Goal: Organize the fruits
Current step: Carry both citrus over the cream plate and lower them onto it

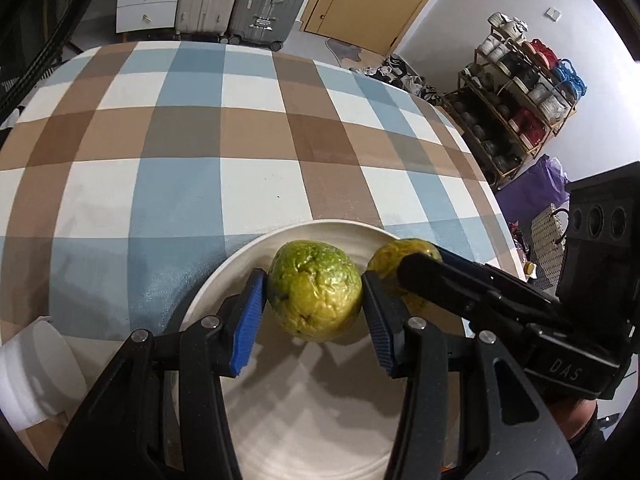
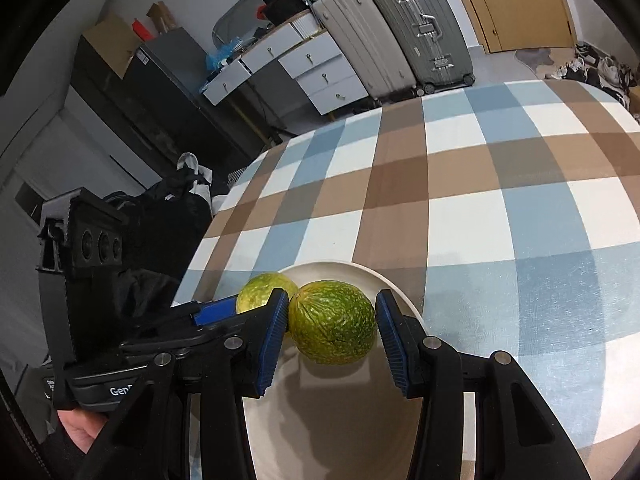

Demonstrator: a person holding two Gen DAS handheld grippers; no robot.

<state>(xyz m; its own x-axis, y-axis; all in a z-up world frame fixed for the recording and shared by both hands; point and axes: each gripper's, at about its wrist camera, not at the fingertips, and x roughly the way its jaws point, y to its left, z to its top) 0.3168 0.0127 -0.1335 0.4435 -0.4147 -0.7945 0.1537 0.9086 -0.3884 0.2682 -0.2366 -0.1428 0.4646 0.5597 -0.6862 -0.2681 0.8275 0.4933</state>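
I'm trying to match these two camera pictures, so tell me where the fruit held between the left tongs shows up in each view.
Left wrist view: the left fruit sits low and centre, between the left tongs, over the white plate.
Right wrist view: the same fruit shows left of centre, partly hidden behind the right tongs, beside the right fruit.
Shared landmark: the grey suitcase beyond the table.
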